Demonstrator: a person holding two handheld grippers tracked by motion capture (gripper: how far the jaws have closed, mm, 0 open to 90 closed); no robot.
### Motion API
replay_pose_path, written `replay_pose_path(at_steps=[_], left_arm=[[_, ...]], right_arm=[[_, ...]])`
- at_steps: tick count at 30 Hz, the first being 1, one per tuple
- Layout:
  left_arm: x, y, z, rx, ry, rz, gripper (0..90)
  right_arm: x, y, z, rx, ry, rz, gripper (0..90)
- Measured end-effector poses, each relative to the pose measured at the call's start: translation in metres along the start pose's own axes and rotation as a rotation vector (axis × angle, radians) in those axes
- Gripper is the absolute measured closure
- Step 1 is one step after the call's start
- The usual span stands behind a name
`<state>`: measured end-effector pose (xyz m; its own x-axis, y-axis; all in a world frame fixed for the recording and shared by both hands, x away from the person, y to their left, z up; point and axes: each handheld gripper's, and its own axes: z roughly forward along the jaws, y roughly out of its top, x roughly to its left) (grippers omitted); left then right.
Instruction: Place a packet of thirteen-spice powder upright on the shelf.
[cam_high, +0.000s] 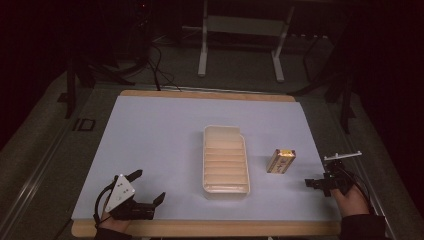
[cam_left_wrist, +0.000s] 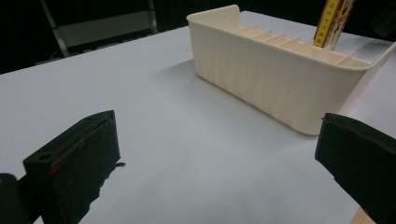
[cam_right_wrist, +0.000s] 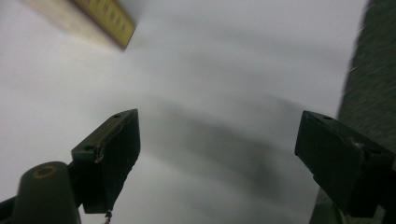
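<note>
1. My left gripper (cam_high: 148, 187) sat at the lower left of the high view, its two black jaws spread wide and holding nothing, the grey three-cornered plate on top catching the light.
2. In the left gripper view those jaws rose from the bottom corners, well apart, with bare table between them (cam_left_wrist: 217, 172).
3. My right gripper (cam_high: 320, 184) sat at the lower right of the high view, near the table's right edge, with the person's hand (cam_high: 352, 200) behind it.
4. The right gripper view showed its jaws parted wide and empty (cam_right_wrist: 217, 158), hovering over blurred pale surface.
5. The small yellow and brown rectangular box (cam_high: 281, 161) lay right of centre in the high view, up and to the left of the right gripper, apart from it and untouched.
6. A corner of that box appeared at the upper left of the right gripper view (cam_right_wrist: 105, 16), too smeared for me to read its markings.
7. The cream plastic tray with ribbed dividers (cam_high: 225, 129) stood at the middle of the high view, just left of the box and not touching it.
8. From the left gripper view the tray (cam_left_wrist: 261, 79) filled the upper right, with the box (cam_left_wrist: 332, 21) showing beyond its far wall.
9. Everything rested on the pale blue-white rectangular table top (cam_high: 155, 135), edged with a wooden strip.
</note>
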<state>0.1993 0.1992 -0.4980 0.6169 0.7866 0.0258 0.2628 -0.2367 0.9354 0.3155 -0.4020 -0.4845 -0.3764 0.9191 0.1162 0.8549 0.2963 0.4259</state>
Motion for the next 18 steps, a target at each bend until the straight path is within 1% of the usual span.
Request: replay_pose_path(at_steps=[1,2,5,7,8,12,15,16,17,18], left_arm=[[0.000,0.000,0.000,0.001,-0.001,-0.001,0.0],[0.000,0.000,0.000,0.001,-0.001,-0.001,0.0],[-0.001,0.000,0.001,0.004,-0.004,0.000,0.0],[-0.001,0.000,0.001,0.003,-0.003,0.001,0.0],[-0.001,0.000,0.001,0.002,-0.003,-0.001,0.0],[0.000,0.000,0.001,0.004,-0.002,-0.001,0.0],[0.000,0.000,0.002,0.006,-0.008,-0.001,0.0],[-0.001,0.000,0.002,0.007,-0.009,-0.001,0.0],[-0.001,0.000,0.002,0.006,-0.010,0.001,0.0],[0.000,0.000,0.003,0.004,-0.013,0.001,0.0]], right_arm=[[0.000,0.000,0.001,0.035,0.018,-0.011,15.3],[0.001,0.000,0.003,0.063,0.024,-0.021,15.4],[0.003,0.001,0.004,0.126,0.021,-0.044,15.4],[0.005,0.002,0.004,0.169,0.009,-0.071,15.4],[0.005,0.002,0.004,0.179,0.009,-0.074,15.4],[0.005,0.005,0.002,0.265,0.015,-0.113,15.4],[0.007,0.007,-0.001,0.320,0.023,-0.146,16.5],[0.007,0.008,-0.003,0.330,0.018,-0.175,20.3],[0.009,0.009,-0.005,0.326,0.000,-0.200,20.8],[0.010,0.010,-0.007,0.329,-0.005,-0.214,21.0]])
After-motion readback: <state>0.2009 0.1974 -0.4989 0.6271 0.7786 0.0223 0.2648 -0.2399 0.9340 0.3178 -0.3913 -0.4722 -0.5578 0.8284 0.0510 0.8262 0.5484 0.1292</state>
